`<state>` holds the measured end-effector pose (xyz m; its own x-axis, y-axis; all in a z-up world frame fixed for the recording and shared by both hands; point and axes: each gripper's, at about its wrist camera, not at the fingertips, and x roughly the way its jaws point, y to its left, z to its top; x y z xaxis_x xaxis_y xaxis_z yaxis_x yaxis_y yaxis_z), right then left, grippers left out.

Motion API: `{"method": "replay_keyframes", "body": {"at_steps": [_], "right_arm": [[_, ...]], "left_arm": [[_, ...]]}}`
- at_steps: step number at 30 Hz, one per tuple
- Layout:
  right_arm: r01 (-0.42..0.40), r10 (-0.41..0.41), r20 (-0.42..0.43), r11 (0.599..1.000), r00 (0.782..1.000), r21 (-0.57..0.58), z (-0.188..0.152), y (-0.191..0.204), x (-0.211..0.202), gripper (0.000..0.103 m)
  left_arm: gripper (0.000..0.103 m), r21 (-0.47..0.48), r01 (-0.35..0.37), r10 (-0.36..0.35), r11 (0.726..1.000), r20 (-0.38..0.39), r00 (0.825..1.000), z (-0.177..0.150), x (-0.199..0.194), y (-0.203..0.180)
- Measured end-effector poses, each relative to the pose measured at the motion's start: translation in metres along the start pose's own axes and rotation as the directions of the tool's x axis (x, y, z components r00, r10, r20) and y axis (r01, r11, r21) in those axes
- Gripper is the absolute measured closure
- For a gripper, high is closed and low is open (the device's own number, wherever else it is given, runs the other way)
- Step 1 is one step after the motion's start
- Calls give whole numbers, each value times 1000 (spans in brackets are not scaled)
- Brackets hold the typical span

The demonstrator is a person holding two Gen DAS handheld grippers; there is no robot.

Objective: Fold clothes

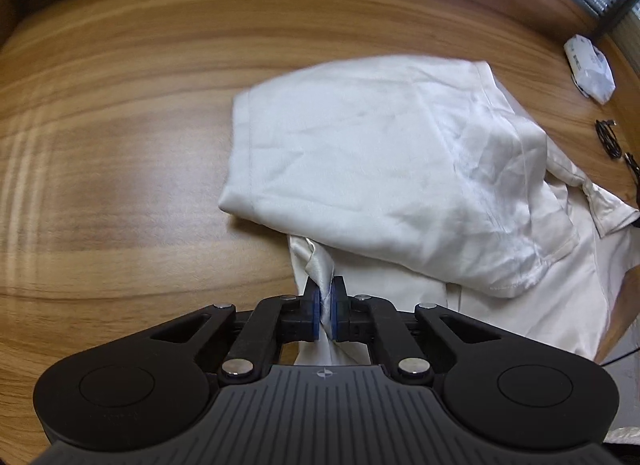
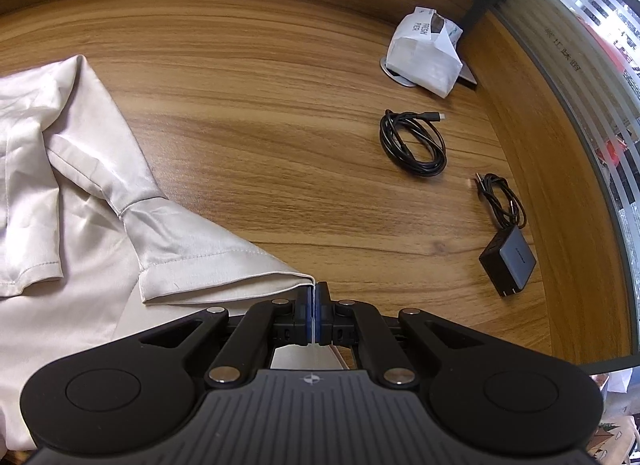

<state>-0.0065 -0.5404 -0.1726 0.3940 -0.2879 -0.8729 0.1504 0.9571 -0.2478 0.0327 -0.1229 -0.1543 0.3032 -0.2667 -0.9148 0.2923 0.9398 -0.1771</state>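
- Far left of the left wrist view: bare wooden table (image 1: 120,145); nothing of the task there.
- Centre of that view: cream shirt (image 1: 380,153) lying crumpled on the table, ahead and to the right of the left gripper (image 1: 328,305); one half thrown over the other, a hemmed edge facing the tongs.
- Left gripper clamped on a satin fold of the shirt's near edge; cloth bunched between the blue pads (image 1: 318,309), rising as a small peak just beyond them.
- Right edge of the same view: white packet (image 1: 592,69) and black cords, well apart from the cloth.
- In the right wrist view, the shirt fills the left side, sleeve (image 2: 132,201) running diagonally down toward the right gripper (image 2: 314,305).
- Right gripper pressed shut at the shirt's hem corner (image 2: 296,281); pads meeting with the thin edge reaching in between them, so judged a pinch on that corner, though the cloth inside the pads is barely visible.
- Further right: coiled cable (image 2: 414,143), charger (image 2: 508,261) with its cord, white packet (image 2: 426,53) near the table's far edge.
- Relation that matters: both tongs on the near edge of the shirt, its bulk lying away from them and between the two; long axis running across, from one gripper toward the other; probably a lift and carry-over away from the person next, with the loose sleeve liable to drag.
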Motion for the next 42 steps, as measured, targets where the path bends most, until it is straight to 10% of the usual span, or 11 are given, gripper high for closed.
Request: {"method": "replay_keyframes", "body": {"at_steps": [17,36,39,42], "right_arm": [[42,-42,-23,999,999,0,-4,-6,4,102],[44,-44,5,997,999,-69,24,-8,20,101],[36,-35,11,996,999,-80,26,-9,19,100],[19,-17,21,996,1000,-84,27,-11,13,88]], "left_arm": [[99,-137,-297,309,945,73,948,-8,-62,116],[98,-213,-339,346,916,-6,938,-57,-79,136],[92,-219,-339,343,915,-20,939,-61,-79,135],[64,-205,-354,360,913,-6,933,-63,-84,132]]}}
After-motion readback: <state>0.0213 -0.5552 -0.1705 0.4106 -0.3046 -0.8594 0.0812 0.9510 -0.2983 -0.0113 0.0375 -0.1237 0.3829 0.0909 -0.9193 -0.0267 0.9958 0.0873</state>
